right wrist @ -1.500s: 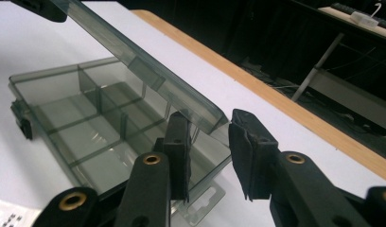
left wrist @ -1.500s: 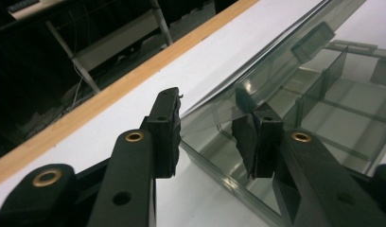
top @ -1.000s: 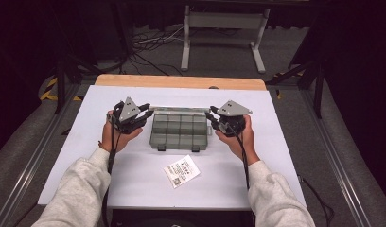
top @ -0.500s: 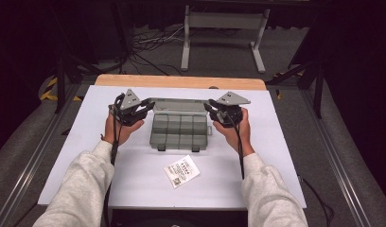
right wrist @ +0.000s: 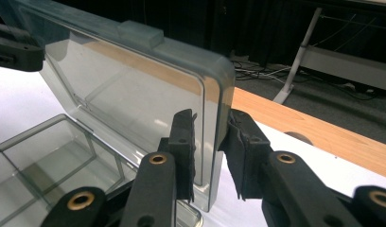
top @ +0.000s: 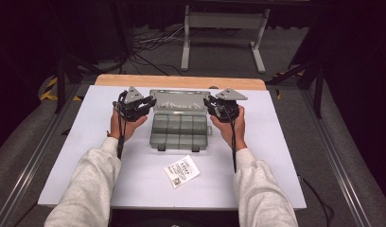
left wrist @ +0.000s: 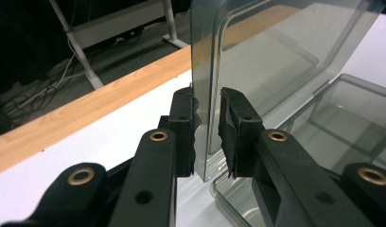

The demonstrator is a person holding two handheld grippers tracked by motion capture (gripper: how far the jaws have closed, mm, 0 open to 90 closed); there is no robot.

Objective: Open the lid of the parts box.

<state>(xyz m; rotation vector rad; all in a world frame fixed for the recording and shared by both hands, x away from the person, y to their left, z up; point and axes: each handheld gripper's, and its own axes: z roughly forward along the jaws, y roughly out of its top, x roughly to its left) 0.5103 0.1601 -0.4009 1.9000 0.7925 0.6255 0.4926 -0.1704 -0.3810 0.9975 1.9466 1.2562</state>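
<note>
A paper card (top: 181,171) is lying nearest on the white desk (top: 77,156). Beyond it, a clear box (top: 179,131) is sitting with its lid (top: 178,100) standing upright, the left gripper (top: 150,102) and right gripper (top: 206,102) each clenching a side edge of that lid between their fingers (left wrist: 185,124).

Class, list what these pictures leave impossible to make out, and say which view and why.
- Printing on the paper card: high view, too small.
- Compartment box contents: high view, too small.
- Lid top edge: left gripper view, cut off by frame.
</note>
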